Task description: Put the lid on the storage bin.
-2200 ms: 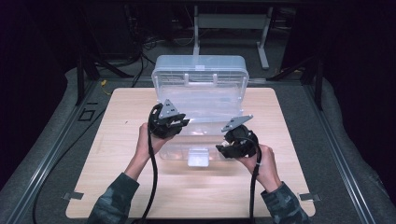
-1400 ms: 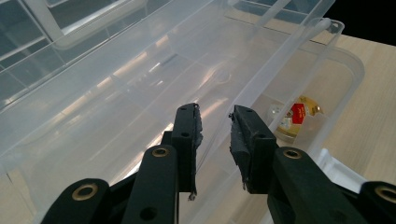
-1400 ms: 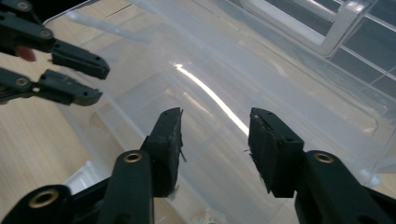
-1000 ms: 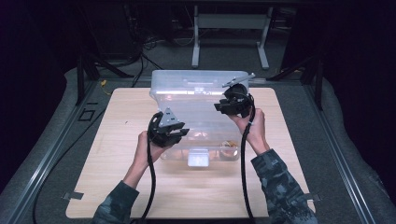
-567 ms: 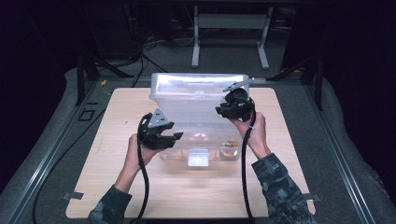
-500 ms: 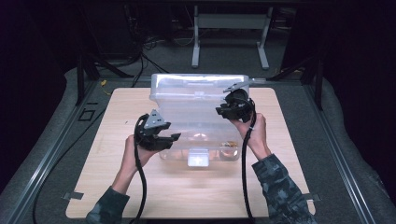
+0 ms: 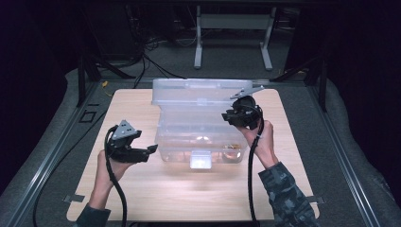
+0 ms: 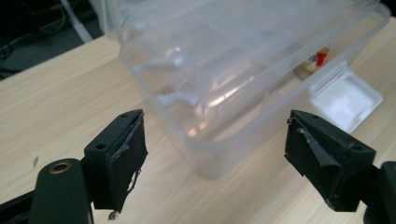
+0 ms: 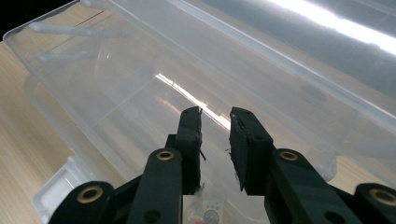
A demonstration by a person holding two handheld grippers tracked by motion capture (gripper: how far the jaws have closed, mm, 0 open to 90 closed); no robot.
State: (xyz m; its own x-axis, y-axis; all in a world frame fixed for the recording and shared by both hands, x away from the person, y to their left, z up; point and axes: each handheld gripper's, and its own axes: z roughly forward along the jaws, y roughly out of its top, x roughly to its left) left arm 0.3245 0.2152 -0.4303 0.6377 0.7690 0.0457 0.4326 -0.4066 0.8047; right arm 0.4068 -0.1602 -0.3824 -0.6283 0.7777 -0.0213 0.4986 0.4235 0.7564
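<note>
Holding the lid [image 7: 201, 91] of the clear box [image 7: 198, 137] mid-desk [image 7: 142, 198] raised, our right claw [image 7: 228, 115] pinches it; our left claw [image 7: 152, 150], jaws just spread, hovers empty beside the box.

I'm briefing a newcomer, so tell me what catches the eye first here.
A clear plastic box sits mid-table with its lid tipped up at the back. The right gripper holds that lid near its right end. The left gripper hangs open beside the box's left wall, its jaws having just opened with nothing between them.
</note>
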